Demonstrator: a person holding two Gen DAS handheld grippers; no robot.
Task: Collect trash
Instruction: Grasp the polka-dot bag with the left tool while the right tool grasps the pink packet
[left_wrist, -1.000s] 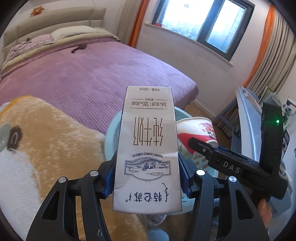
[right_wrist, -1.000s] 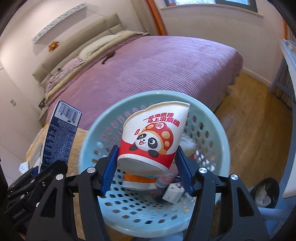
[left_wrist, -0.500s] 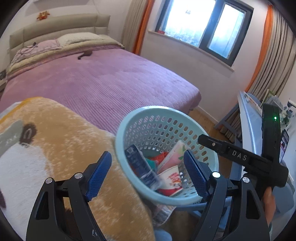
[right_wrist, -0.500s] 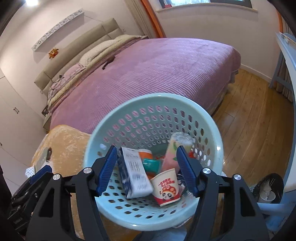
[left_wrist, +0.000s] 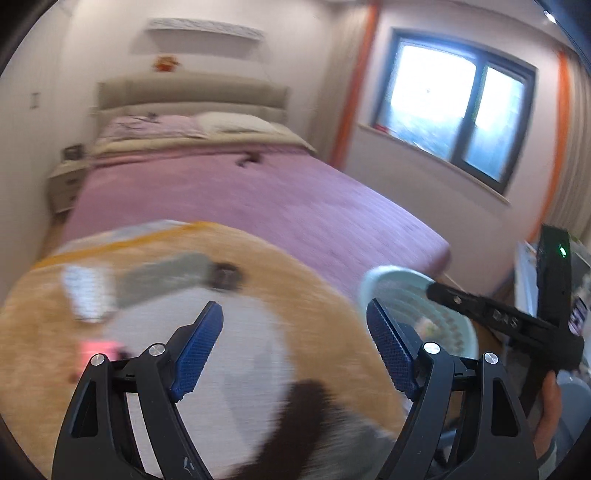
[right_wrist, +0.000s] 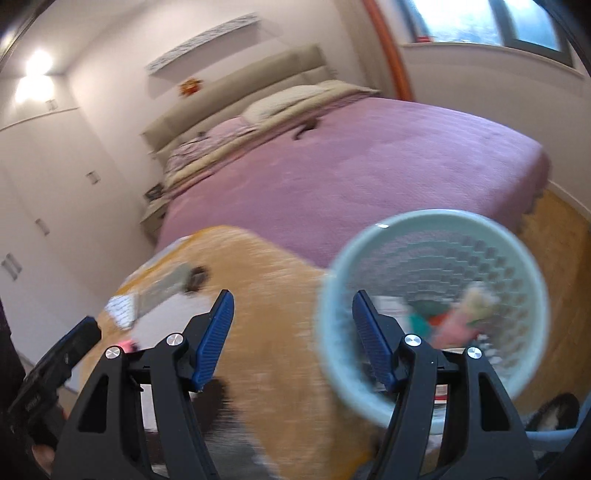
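Observation:
Both views are motion-blurred. A light blue perforated basket (right_wrist: 436, 236) stands to the right and holds several pieces of trash (right_wrist: 454, 317); in the left wrist view its rim (left_wrist: 391, 275) shows at right. My left gripper (left_wrist: 295, 350) is open and empty over an orange and white plush rug (left_wrist: 258, 332). My right gripper (right_wrist: 291, 339) is open and empty, left of the basket. On the rug lie a white crumpled item (left_wrist: 86, 295) and a small pink item (left_wrist: 99, 349). The right gripper's body (left_wrist: 498, 321) shows in the left view.
A bed with a purple cover (left_wrist: 258, 199) fills the far side, with a small dark object (left_wrist: 251, 159) on it. A window (left_wrist: 454, 114) is at right, wooden floor (right_wrist: 554, 229) beside the bed, and a nightstand (left_wrist: 66, 184) at far left.
A second ago my left gripper held a milk carton and my right a paper cup; both dropped into the basket. Both grippers, now open, have swung left toward the rug.

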